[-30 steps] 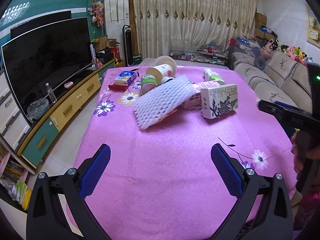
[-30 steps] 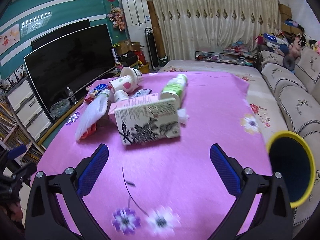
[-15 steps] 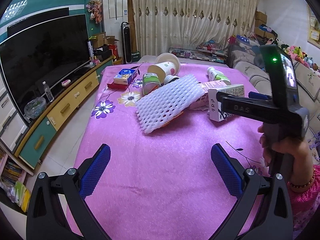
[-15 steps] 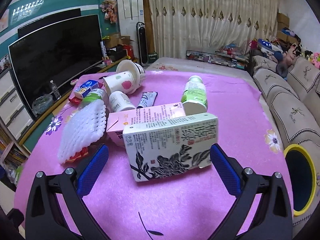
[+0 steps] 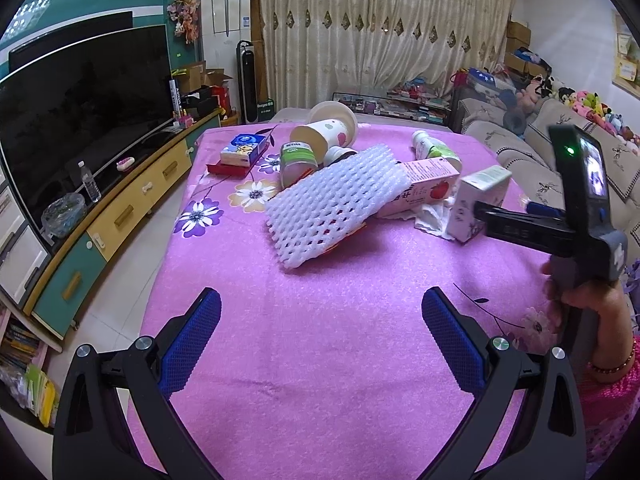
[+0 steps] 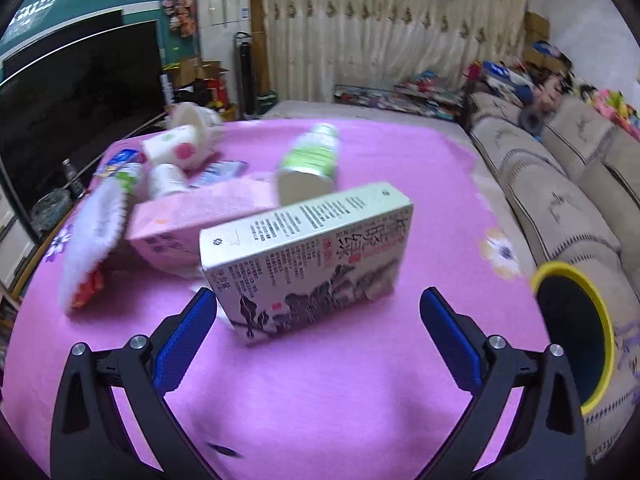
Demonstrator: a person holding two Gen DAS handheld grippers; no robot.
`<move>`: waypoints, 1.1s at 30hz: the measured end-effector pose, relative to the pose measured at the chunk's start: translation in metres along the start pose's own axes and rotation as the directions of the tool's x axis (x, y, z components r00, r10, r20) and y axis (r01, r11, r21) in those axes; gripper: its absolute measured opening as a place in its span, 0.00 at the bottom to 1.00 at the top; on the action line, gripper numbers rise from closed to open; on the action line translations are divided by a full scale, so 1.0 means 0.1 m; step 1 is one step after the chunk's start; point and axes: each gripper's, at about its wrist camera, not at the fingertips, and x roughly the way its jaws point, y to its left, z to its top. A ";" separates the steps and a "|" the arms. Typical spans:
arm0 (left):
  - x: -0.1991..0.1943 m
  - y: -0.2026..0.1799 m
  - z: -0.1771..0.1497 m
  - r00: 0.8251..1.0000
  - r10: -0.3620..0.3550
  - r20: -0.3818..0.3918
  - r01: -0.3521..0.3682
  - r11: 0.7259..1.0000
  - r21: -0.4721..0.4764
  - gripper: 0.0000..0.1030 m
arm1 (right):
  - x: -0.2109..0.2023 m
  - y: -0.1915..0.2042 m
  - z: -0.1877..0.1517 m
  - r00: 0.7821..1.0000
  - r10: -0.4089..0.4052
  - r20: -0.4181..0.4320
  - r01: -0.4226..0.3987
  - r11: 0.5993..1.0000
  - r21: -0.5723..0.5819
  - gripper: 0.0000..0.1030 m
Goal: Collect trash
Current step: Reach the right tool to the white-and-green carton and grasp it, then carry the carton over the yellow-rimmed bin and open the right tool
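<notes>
A pile of trash lies on the pink tablecloth (image 5: pixel 320 340): a white foam net (image 5: pixel 332 204), a pink carton (image 5: pixel 424 192), a pale printed box (image 6: pixel 308 256), a green-labelled bottle (image 6: pixel 312 160) and a paper cup (image 5: pixel 324 132). My right gripper (image 6: pixel 318 320) is open, its blue fingers either side of the printed box's near end, not touching it. In the left wrist view the right gripper's body (image 5: pixel 560 224) reaches to that box (image 5: pixel 476 204). My left gripper (image 5: pixel 320 332) is open and empty above bare cloth, well short of the pile.
A yellow-rimmed black bin (image 6: pixel 572 340) stands at the table's right edge by the beige sofa (image 6: pixel 560 208). A TV (image 5: pixel 80 100) and low cabinet (image 5: pixel 120 208) run along the left. A blue box (image 5: pixel 244 150) lies at the far left of the table.
My right gripper has moved forward to the printed box, which now sits between its open fingers. My left gripper has barely moved.
</notes>
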 end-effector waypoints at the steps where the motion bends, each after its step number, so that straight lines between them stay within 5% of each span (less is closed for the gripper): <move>1: 0.01 -0.01 0.00 1.000 -0.002 -0.001 0.002 1.000 0.004 0.96 | 0.00 -0.09 -0.02 1.000 -0.013 -0.005 0.013 1.000 0.015 0.94; 7: 0.01 -0.11 0.01 1.000 -0.008 0.000 0.008 1.000 0.029 0.96 | -0.08 -0.54 -0.07 1.000 -0.023 -0.012 0.024 0.992 0.127 0.94; 15: 0.01 -0.16 0.01 1.000 -0.024 0.002 0.024 0.999 0.042 0.96 | 0.01 -0.33 0.05 0.996 0.084 0.007 -0.083 0.968 0.239 0.94; 22: -0.01 -0.13 0.02 0.999 -0.031 0.009 0.031 0.999 0.043 0.96 | 0.20 -0.16 0.19 0.998 -0.063 0.026 0.053 0.957 0.285 0.93; 32: 0.03 -0.10 0.01 0.999 -0.032 0.002 0.032 0.999 0.034 0.96 | 0.09 -0.57 -0.06 0.999 0.027 0.030 -0.036 0.933 0.359 0.28; 33: 0.03 -0.11 0.01 0.999 -0.032 0.003 0.032 0.999 0.037 0.96 | 0.02 -0.63 -0.09 0.998 0.035 0.043 -0.048 0.934 0.355 0.28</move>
